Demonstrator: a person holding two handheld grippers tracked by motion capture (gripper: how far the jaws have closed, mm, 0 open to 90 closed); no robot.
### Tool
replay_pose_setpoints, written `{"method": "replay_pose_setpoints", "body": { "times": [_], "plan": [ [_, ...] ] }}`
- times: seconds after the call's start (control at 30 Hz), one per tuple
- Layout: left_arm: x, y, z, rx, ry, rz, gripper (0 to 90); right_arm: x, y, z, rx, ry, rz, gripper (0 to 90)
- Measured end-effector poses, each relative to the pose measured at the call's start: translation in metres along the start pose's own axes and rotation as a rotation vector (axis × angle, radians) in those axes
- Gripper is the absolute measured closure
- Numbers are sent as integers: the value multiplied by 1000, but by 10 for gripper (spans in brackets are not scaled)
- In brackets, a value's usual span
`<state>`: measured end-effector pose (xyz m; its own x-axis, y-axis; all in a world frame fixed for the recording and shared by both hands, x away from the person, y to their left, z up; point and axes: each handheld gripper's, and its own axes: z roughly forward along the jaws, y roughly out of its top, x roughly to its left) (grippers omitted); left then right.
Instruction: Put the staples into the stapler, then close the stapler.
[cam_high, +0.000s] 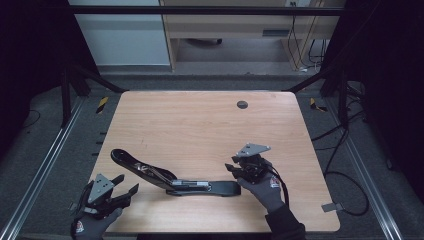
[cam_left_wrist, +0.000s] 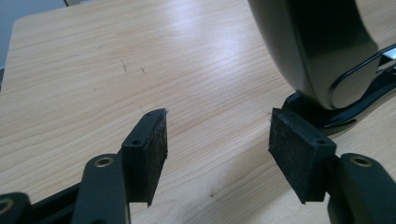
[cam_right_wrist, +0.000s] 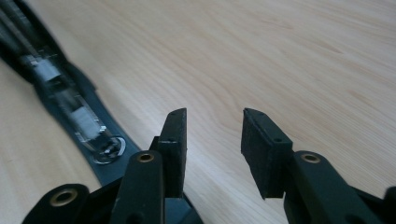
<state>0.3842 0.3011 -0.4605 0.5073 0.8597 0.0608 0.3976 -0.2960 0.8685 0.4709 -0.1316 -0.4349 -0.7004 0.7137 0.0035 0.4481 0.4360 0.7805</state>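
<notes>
Toward six o'clock on the table (cam_high: 200, 125) lies a long black stapler (cam_high: 172, 181), opened out flat, its long axis running from ten o'clock to three o'clock, handle tip pointing to ten. Left gripper (cam_high: 120, 189) waits at eight o'clock, jaws apart on nothing, just short of the handle end. Right gripper (cam_high: 234, 169) hovers by the three o'clock end, jaws likewise spread and empty. My worry: the hinged halves could snap shut or swing if one end is nudged, and the thing might skate across the smooth wood.
</notes>
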Motion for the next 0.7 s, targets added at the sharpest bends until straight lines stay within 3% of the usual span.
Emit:
{"method": "replay_pose_setpoints", "body": {
  "times": [0.07,0.17,0.3,0.7],
  "plan": [
    [-1,1,-1,-12,-8,-6,364,-3,-5,-3,-16,-40,30,578],
    [-2,3,-3,-23,-11,-6,356,-6,-12,-7,-20,-57,73,560],
    [-3,6,-6,-41,-25,-11,340,-7,-23,-11,-25,-100,89,532],
    [-8,14,-11,-72,-49,-22,304,-6,-49,-29,-35,-125,129,494]
  ]
}}
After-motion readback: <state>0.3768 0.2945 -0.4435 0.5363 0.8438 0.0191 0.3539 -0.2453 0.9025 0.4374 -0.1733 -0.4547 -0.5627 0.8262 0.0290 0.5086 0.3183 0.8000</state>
